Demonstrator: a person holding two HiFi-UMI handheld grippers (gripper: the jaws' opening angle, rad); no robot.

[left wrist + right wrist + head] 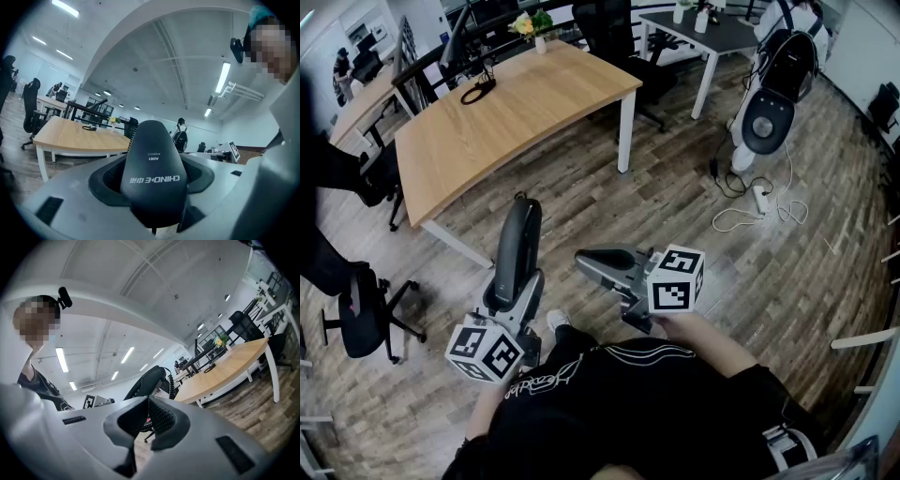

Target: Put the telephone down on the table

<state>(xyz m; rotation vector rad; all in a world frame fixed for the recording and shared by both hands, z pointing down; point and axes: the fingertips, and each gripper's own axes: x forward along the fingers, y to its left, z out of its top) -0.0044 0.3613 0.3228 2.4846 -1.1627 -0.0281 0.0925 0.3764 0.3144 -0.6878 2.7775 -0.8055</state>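
- Handset, black, clamped between the jaws of the left gripper; far end jutting out past the jaw tips toward the table.
- In mid-air over the plank floor, in front of the person, well short of the table and touching nothing else.
- White print on its back (upside down in the left gripper view,).
- Coiled cord at the far end of the handset, seen from the right gripper view.
- Right gripper just beside, on the person's right, roughly level; jaws closed tip to tip with nothing between them.
- Marker cubes on both grippers, near the person's black top.
- Table of pale wood with white legs, ahead and to the left; on its far part a black cable loop and a vase of flowers.
- Black chair at the left edge.
- Farther right, a power strip with loose white cords on the floor.
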